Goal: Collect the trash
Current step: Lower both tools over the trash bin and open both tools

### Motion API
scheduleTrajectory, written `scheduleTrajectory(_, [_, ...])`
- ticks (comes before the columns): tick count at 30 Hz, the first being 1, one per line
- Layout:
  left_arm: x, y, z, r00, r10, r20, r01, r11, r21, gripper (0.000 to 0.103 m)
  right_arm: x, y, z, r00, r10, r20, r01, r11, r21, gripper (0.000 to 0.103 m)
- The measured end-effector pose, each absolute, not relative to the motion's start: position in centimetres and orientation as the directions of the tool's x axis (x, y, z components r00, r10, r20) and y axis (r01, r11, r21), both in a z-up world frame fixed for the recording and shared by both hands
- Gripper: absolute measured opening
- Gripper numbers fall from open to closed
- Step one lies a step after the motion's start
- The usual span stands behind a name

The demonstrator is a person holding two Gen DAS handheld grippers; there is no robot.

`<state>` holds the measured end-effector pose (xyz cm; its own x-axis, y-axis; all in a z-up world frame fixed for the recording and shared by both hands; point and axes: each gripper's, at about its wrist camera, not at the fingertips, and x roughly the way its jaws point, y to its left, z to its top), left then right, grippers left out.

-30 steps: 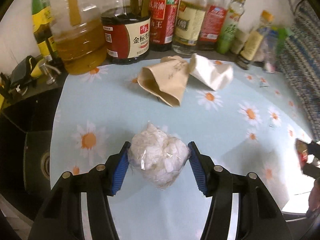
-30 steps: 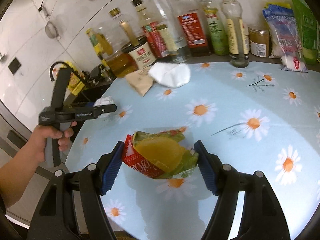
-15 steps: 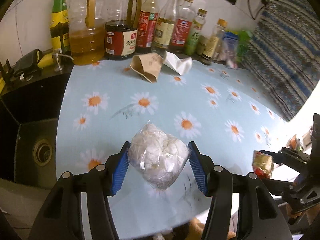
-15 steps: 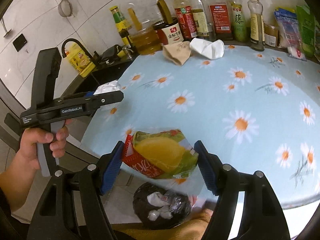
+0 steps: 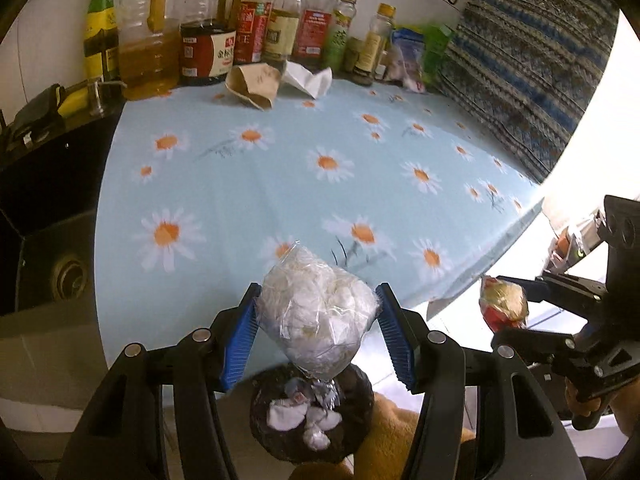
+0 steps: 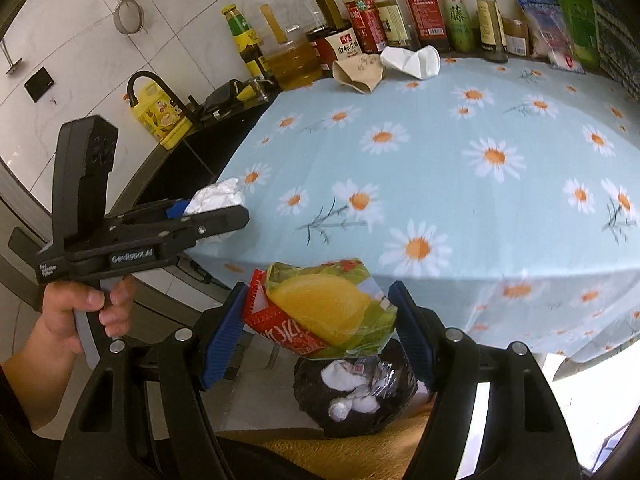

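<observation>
The left tongs (image 5: 318,338) are clamped on a clear plastic bag of white scraps (image 5: 316,312), both blue pads pressing its sides, and hold it past the near edge of the counter (image 5: 280,168), right above a black bin bag (image 5: 312,416) that already has white scraps in it. The right tongs (image 6: 320,332) are clamped on a crumpled snack wrapper (image 6: 320,310), yellow, green and red, also off the counter's near edge and over the same bin bag (image 6: 352,396). A brown paper bag (image 5: 254,82) and a white paper wrapper (image 5: 308,77) lie touching at the far edge of the counter, just in front of a row of bottles (image 5: 256,28)
</observation>
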<state>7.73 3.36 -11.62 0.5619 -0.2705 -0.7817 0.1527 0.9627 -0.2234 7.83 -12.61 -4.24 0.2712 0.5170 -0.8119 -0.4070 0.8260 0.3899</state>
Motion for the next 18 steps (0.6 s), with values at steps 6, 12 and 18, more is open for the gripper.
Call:
scheduleTrajectory(6, [4.4,3.4,-13.6,0.534,-0.286,-0.795,0.122,0.957,-0.262,0.056,6.5,-13.0,-6.8,0.238,0.499,-0.834,-0.369,0.84,0.397,0.071])
scheduleTrajectory(12, [2.0,3.9,-16.4,0.481,-0.296,-0.825,0.101,0.954,-0.283,0.056,5.8,-12.7,-10.4,0.177,0.444,-0.878,-0.353,0.862,0.365,0.071])
scheduleTrajectory(18, [0.7,4.1,-20.5,0.398,-0.321,-0.859,0.061,0.944,-0.325,0.056,5.5,-12.7,-14.9,0.099,0.418,-0.903,-0.295,0.879,0.374,0.071])
